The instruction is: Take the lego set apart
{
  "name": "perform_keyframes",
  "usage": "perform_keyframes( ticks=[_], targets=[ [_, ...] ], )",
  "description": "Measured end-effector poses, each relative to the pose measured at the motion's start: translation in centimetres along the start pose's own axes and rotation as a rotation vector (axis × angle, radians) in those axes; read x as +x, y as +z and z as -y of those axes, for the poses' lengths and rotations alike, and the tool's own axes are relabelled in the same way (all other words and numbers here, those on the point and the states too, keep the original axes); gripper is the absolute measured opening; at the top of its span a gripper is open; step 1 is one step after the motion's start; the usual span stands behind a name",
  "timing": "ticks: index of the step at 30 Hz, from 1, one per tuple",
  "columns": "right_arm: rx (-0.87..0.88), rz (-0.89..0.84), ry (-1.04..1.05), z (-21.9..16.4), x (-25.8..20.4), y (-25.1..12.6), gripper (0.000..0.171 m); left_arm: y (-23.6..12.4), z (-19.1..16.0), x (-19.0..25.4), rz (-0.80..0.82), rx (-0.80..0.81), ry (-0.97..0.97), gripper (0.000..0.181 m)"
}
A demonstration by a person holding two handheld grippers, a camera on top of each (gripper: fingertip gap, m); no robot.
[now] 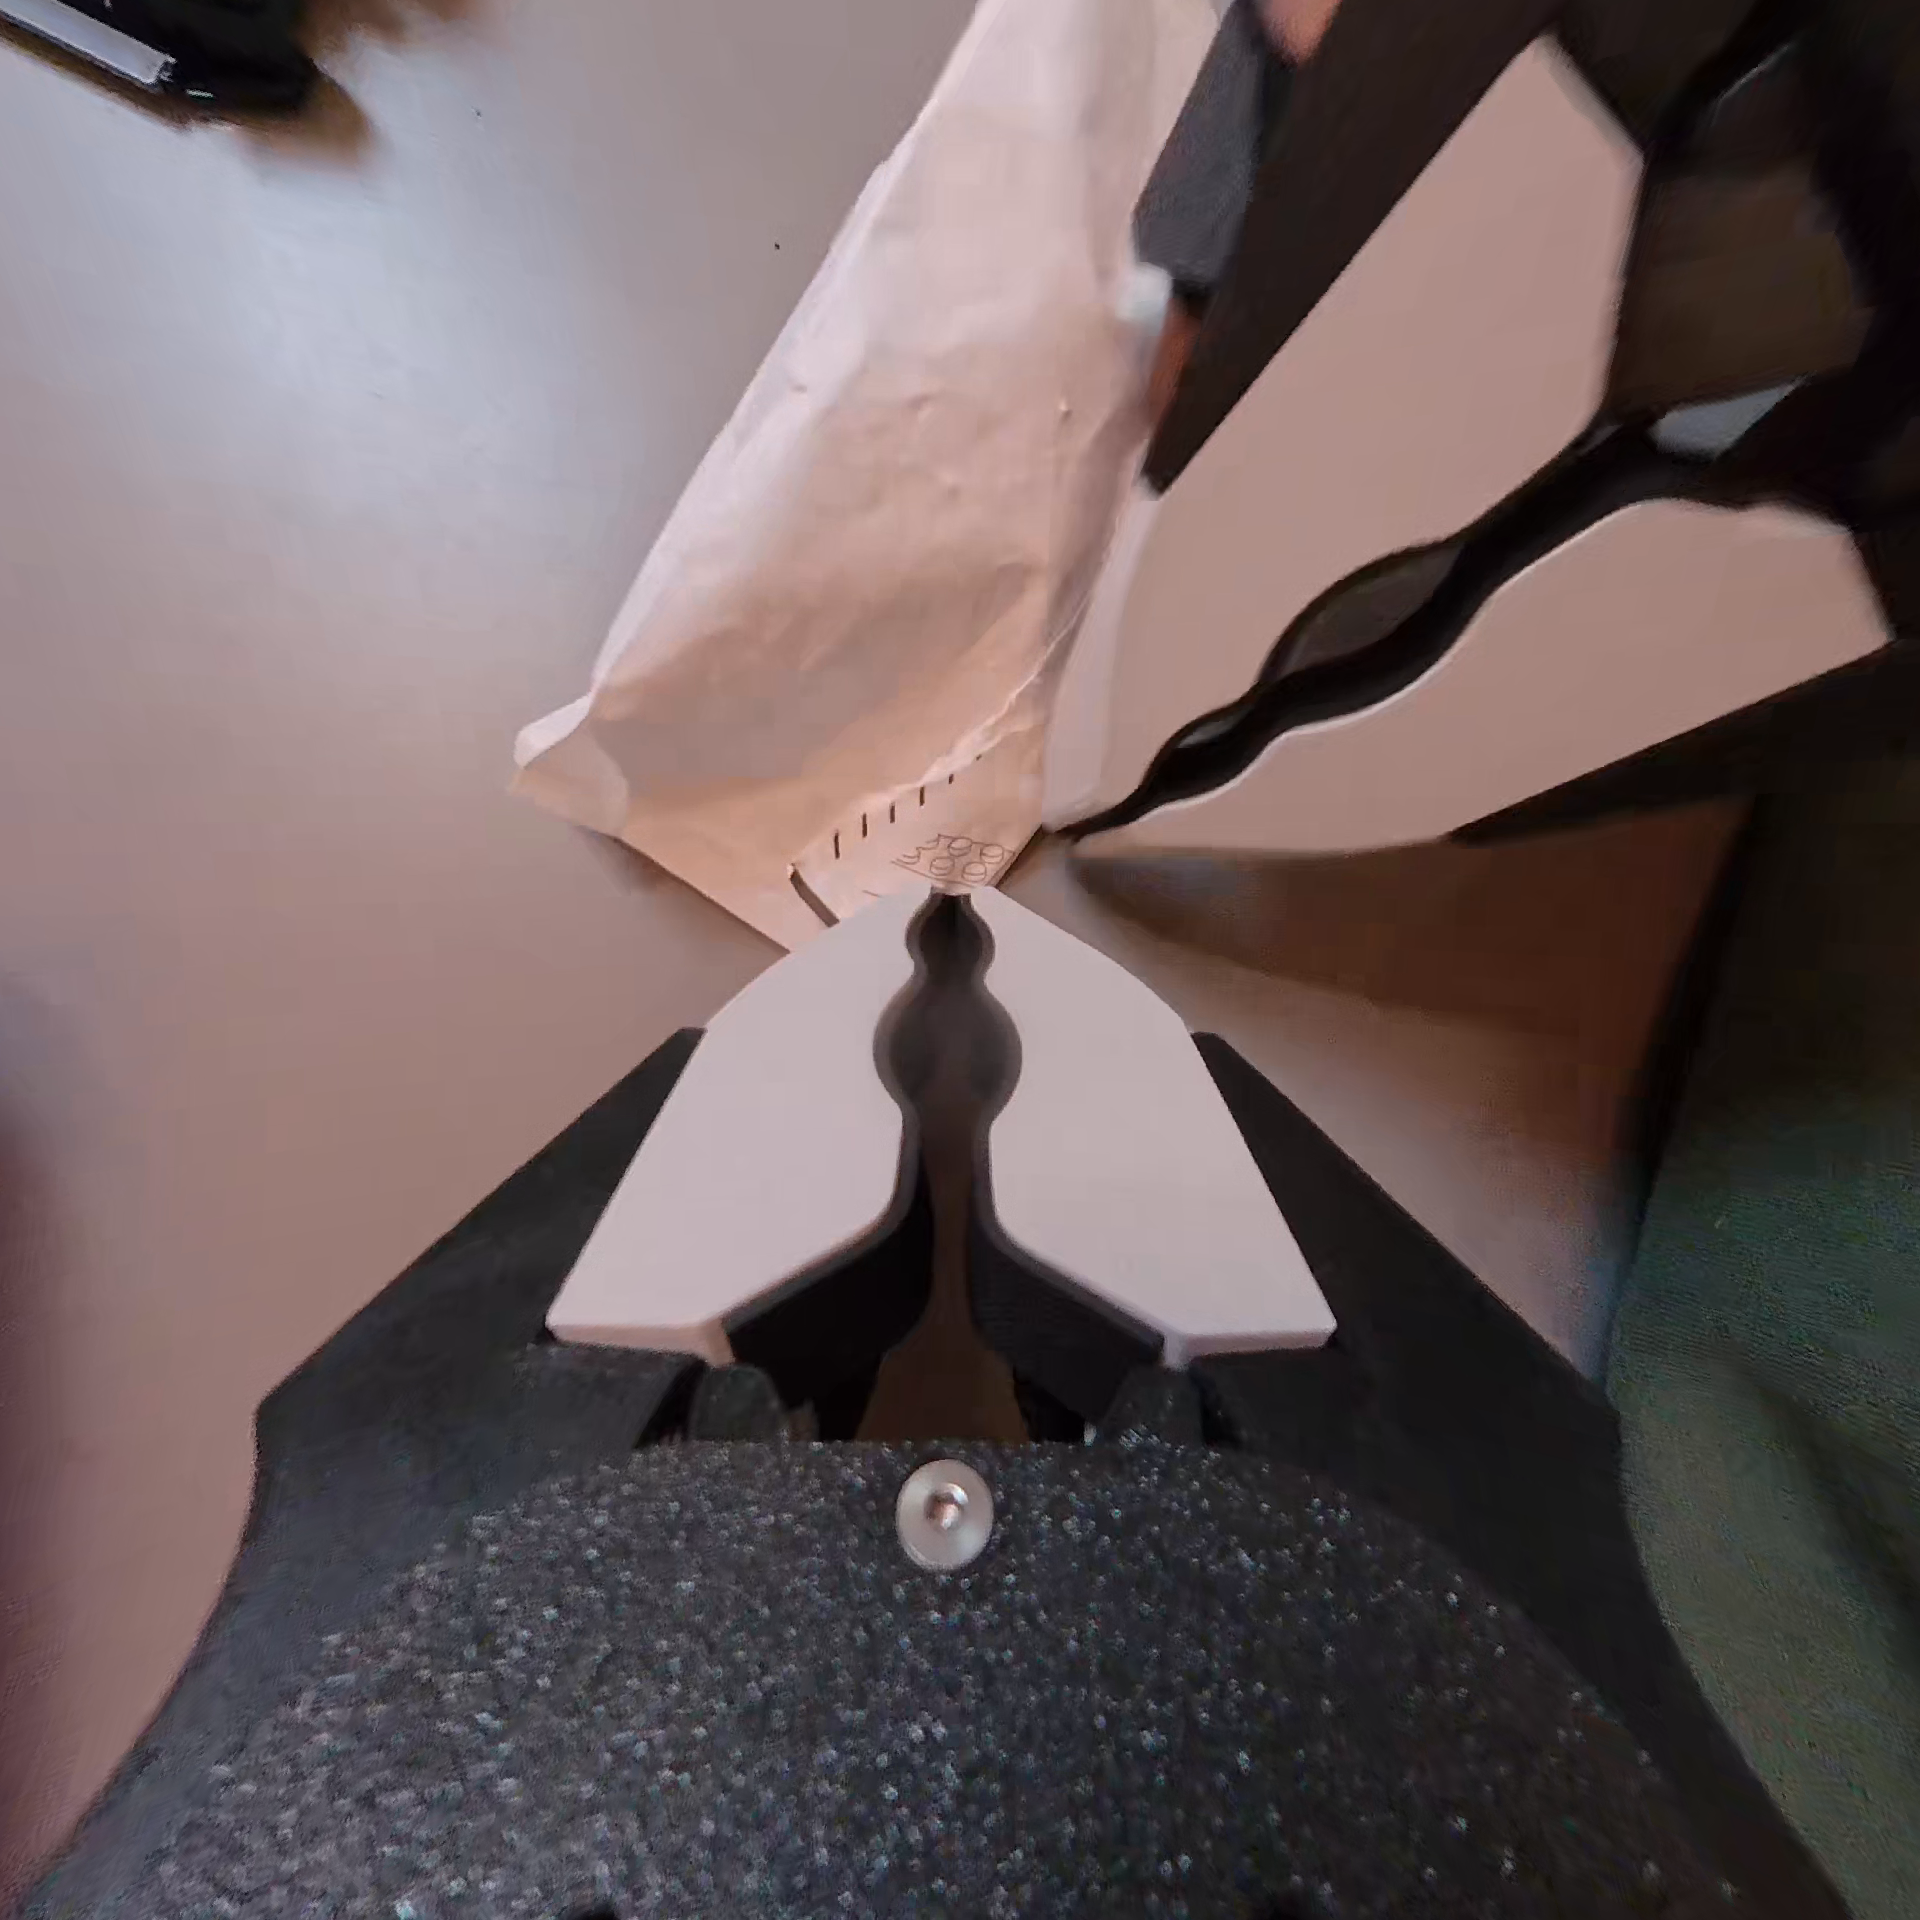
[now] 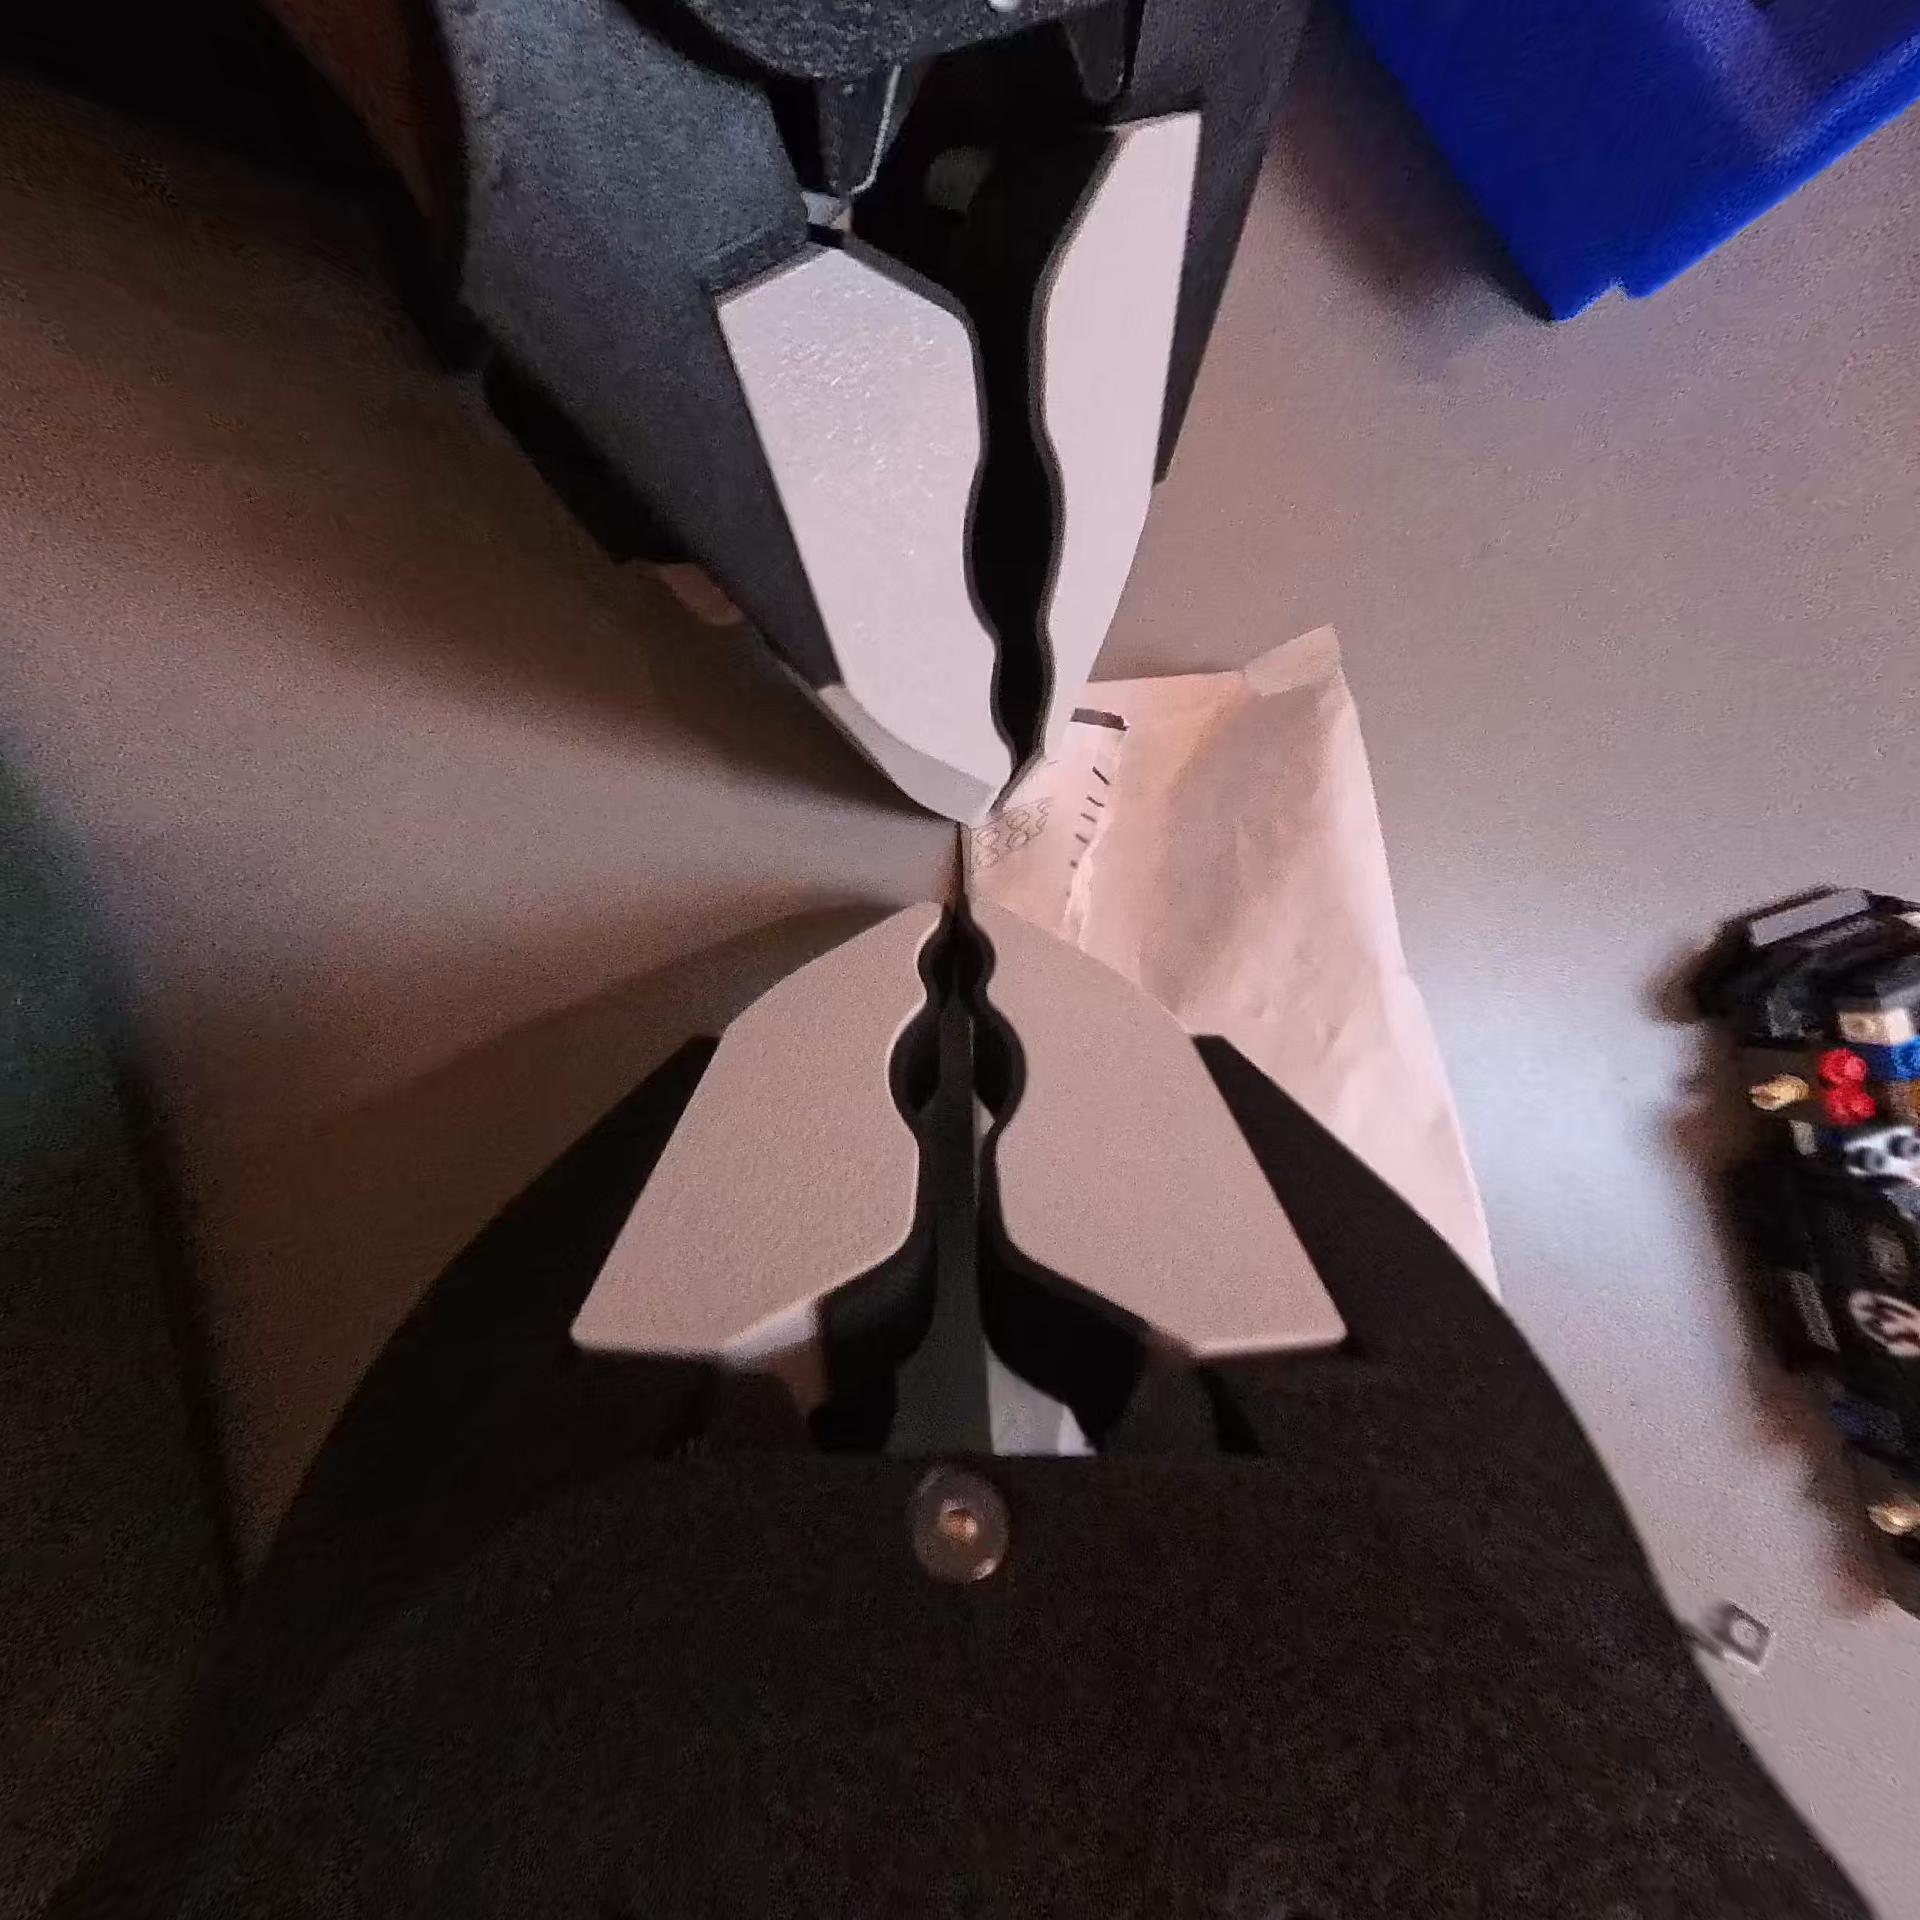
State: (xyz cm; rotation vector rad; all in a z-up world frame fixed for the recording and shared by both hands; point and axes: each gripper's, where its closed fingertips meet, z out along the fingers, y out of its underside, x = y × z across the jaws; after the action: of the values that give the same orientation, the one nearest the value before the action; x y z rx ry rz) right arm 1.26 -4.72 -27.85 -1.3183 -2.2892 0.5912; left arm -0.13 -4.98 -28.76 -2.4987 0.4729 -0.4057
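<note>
Both grippers, left [image 1: 948,902] and right [image 2: 958,906], pinch the bag [image 1: 883,499] corner; car [image 2: 1839,1174] at right sits intact, teardown not started.

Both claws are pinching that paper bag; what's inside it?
Cannot tell: the paper bag is opaque and creased, both claws shut on one corner. The lego car lies outside it, on the table.
</note>
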Motion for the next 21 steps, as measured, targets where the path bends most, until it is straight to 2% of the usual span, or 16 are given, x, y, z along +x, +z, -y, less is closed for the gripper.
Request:
perform_keyframes(
  ticks=[21],
  targets=[
    [0.009,0.055,0.256,0.44,0.88,1.36,0.000,0.01,0.29,0.31,-0.041,-0.046,0.032,0.000]
  ],
)
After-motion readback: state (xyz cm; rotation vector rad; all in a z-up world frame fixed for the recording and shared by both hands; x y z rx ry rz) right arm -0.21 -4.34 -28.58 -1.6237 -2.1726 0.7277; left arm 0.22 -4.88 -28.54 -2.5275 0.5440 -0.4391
